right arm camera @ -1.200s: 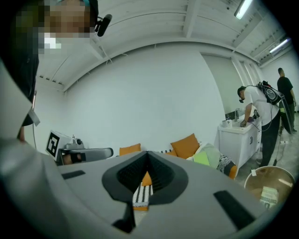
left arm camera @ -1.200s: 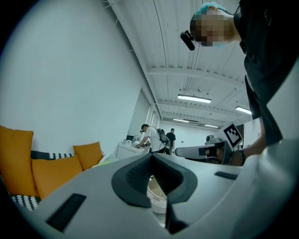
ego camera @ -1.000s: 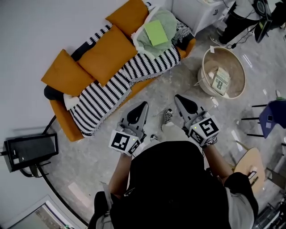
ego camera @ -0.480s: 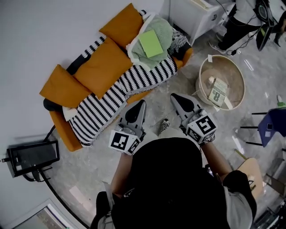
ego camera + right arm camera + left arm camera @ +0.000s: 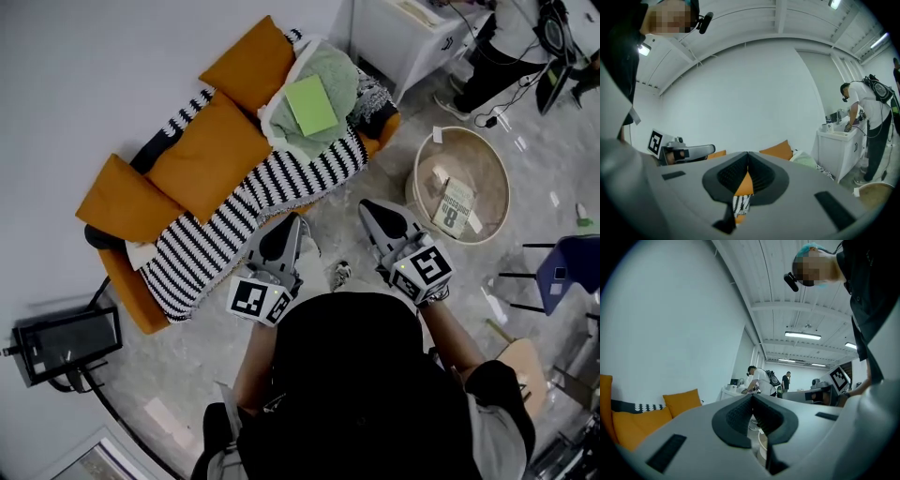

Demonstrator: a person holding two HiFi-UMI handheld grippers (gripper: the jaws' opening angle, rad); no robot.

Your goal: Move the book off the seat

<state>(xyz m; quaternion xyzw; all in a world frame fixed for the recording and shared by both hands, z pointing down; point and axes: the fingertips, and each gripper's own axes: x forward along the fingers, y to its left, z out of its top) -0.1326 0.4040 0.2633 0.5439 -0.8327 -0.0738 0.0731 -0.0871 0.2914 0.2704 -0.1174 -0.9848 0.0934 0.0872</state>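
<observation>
A green book [image 5: 311, 105] lies on a pale green cloth [image 5: 339, 75] at the far right end of the orange sofa [image 5: 127, 286]. A black-and-white striped blanket [image 5: 246, 211] and orange cushions [image 5: 216, 150] cover the rest of the seat. My left gripper [image 5: 295, 218] hangs over the blanket's front edge, shut and empty, with its tips meeting [image 5: 752, 397]. My right gripper [image 5: 367, 204] is over the floor just right of the sofa's front, also shut and empty [image 5: 748, 153]. Both point toward the sofa and stay well short of the book.
A round woven basket [image 5: 427, 150] holding another book [image 5: 453, 204] stands on the floor to the right. A white cabinet [image 5: 403, 33] is beyond the sofa's end. A black monitor [image 5: 66, 342] lies at left, a blue chair [image 5: 567, 262] at right. A person [image 5: 757, 380] works at the cabinet.
The sofa, book and basket have slid down the picture toward me. Both grippers have come closer to the sofa, the left one now reaching the blanket's edge. Jaws stayed shut.
</observation>
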